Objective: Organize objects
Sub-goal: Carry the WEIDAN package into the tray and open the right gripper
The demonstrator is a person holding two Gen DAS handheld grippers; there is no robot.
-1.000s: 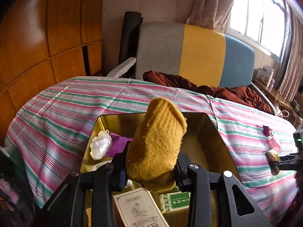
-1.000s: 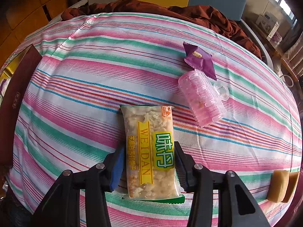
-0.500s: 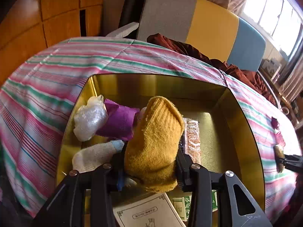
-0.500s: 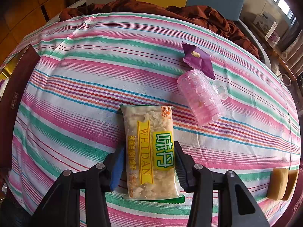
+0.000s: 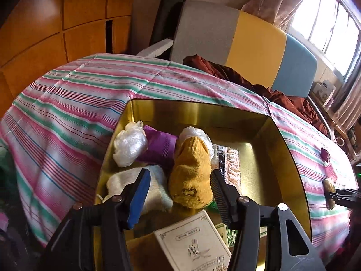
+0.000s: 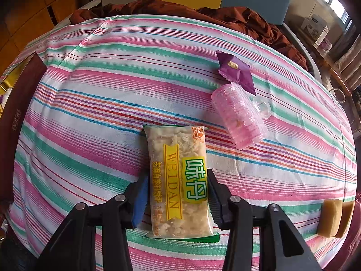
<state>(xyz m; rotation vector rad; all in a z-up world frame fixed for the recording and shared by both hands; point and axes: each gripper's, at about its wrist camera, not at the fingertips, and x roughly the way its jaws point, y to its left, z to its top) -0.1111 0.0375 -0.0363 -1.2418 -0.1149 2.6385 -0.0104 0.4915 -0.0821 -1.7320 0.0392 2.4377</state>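
Since the earlier frame we see the left gripper (image 5: 179,190) lowered into the gold box (image 5: 291,158), its jaws now opening; the mustard knit sock (image 5: 191,176) lies between them inside the box, touching only the right-hand pad, the blue pad standing clear of it. We see the right gripper (image 6: 178,194) unmoved, its jaws closing on the snack packet (image 6: 178,178), both pads against the packet's long edges as it lies on the striped cloth (image 6: 90,113).

On the packet we read "WEIDAN" on a yellow band, large Chinese characters on a green patch, and a small red corner logo, too small to read with certainty. Beside the sock in the box lie a white sock (image 5: 155,189), a purple cloth (image 5: 160,146), two clear plastic bundles (image 5: 128,146) and a patterned packet (image 5: 230,164) whose print we cannot make out. A cream booklet (image 5: 194,244) at the lower edge bears ornamental print, upside down and illegible, and is partly cut off by the gripper.

Farther out on the cloth rest a pink ribbed container (image 6: 239,115), touching a purple wrapper (image 6: 237,70) with a small unreadable label, and two tan blocks (image 6: 336,216), the outer one cropped by the frame's rim.
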